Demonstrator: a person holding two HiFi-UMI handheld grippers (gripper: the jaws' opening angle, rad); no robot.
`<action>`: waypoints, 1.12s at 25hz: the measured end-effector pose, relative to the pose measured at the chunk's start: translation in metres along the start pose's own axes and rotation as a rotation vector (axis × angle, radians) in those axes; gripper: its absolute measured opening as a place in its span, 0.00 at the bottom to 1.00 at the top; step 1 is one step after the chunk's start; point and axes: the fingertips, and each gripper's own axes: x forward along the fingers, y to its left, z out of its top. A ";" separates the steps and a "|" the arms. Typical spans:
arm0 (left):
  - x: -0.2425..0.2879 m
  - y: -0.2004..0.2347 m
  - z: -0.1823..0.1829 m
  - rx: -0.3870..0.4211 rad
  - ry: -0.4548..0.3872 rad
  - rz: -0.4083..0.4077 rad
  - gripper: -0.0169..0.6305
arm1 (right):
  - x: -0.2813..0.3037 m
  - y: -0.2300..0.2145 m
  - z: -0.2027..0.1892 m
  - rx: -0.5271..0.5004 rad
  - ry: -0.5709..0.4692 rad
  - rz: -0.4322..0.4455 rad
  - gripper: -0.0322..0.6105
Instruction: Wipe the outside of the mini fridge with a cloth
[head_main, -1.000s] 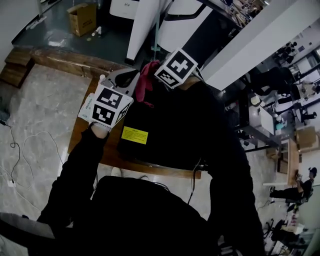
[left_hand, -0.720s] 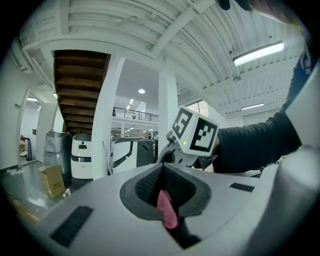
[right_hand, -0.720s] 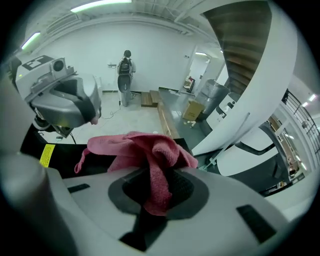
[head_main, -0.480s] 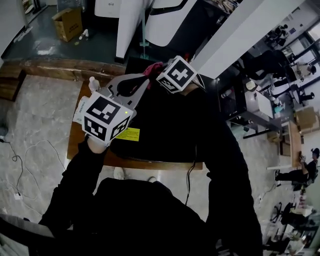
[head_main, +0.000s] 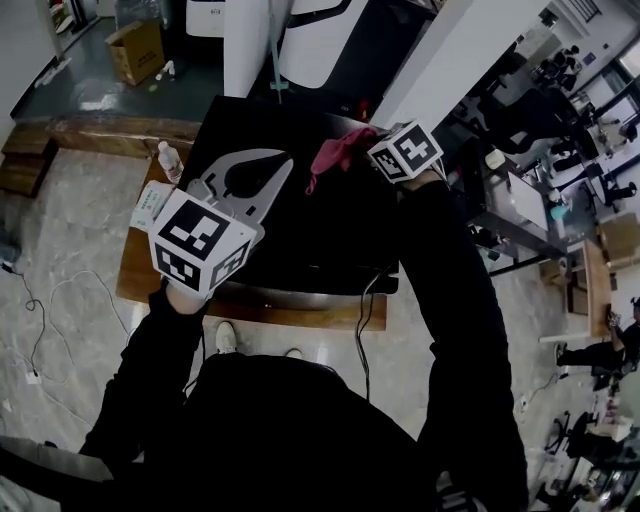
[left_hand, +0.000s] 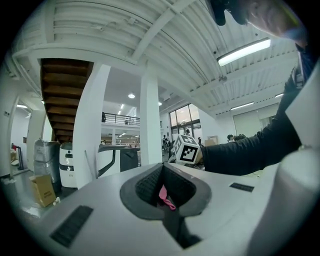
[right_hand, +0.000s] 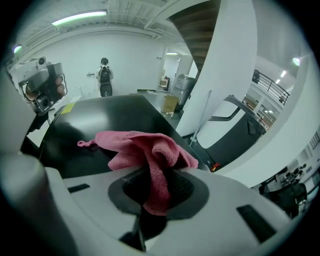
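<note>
— Head view?
— Left gripper (head_main: 283, 162) clenched and empty above the mini fridge (head_main: 300, 235). A bottle (head_main: 168, 160) stands by its left edge.
— Left gripper view?
— Jaws together, a white pillar (left_hand: 150, 120) ahead.
— Right gripper view?
— Right gripper (right_hand: 159, 187) pinches the pink cloth (right_hand: 145, 147) over the fridge's bare black top.

Pale marbled floor (head_main: 70, 220), darker by the cardboard box (head_main: 135, 48). Low wooden table (head_main: 300, 310) in the middle. White columns (left_hand: 150, 125) under a ribbed white ceiling with tube lamps (left_hand: 244, 52). Brown stair underside (left_hand: 62, 90) left, tall windows (left_hand: 181, 119) far back.
</note>
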 end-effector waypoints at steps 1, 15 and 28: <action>0.001 -0.010 0.000 0.003 0.003 0.010 0.04 | -0.007 -0.006 -0.013 0.009 -0.003 -0.003 0.16; -0.031 -0.111 -0.001 0.010 -0.006 0.108 0.04 | -0.153 0.004 -0.049 0.081 -0.500 -0.013 0.16; -0.154 -0.186 -0.019 0.014 -0.119 -0.020 0.04 | -0.280 0.257 -0.062 0.193 -1.045 0.040 0.16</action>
